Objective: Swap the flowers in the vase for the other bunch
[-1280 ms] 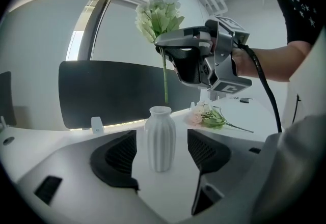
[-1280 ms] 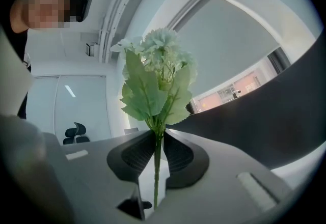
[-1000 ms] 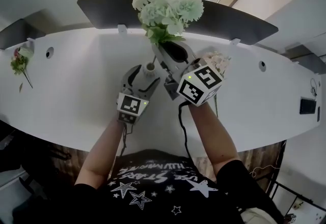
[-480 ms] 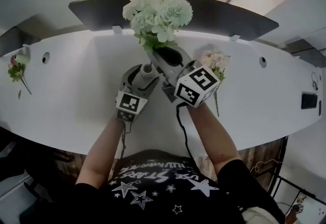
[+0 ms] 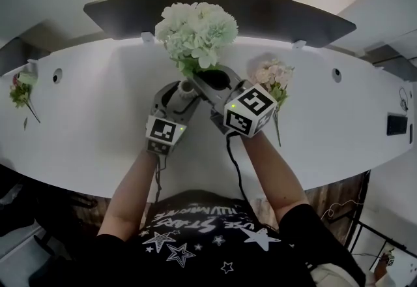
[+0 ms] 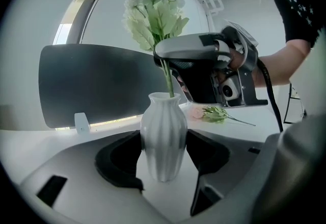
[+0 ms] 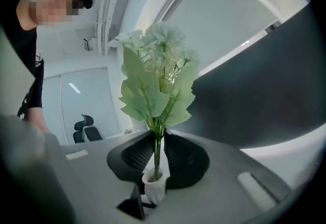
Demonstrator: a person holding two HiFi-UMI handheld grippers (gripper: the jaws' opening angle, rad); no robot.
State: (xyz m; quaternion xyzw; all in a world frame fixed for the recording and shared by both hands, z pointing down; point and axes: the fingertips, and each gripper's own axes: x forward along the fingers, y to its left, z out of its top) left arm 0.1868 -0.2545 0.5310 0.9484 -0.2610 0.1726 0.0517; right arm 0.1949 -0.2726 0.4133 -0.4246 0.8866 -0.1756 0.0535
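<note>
— One long white table (image 5: 98, 122) fills my head view. It is curved, with a dark panel (image 5: 117, 15) standing along its far edge.
— Biggest item on it?
— Green-white bunch (image 5: 195, 31), upright, heads showing in front of the panel. Its stem runs down into the mouth of the vase (image 6: 163, 139). How deep, I can't tell.
— Who holds it?
— My right tool (image 7: 157, 154). Jaws narrow, clamped on the stem just above the vase rim, with the leaves spreading right over the jaws.
— And the other?
— My left tool (image 6: 163, 159) comes in low from my near side, jaws wide. They have just been closing, and the vase stands between them. Both pads meet its flanks at the belly.
— Vase itself?
— White, ribbed, upright on the table, about mid-length and near the panel.
— The other bunch?
— Pink bunch (image 5: 273, 75) lies flat on the table just right of my right tool. Heads point toward the panel and the stem toward me; it is apart from the vase.
— Anything smaller?
— One small flower sprig (image 5: 21, 91) lies at the far left end, well apart from everything else.
</note>
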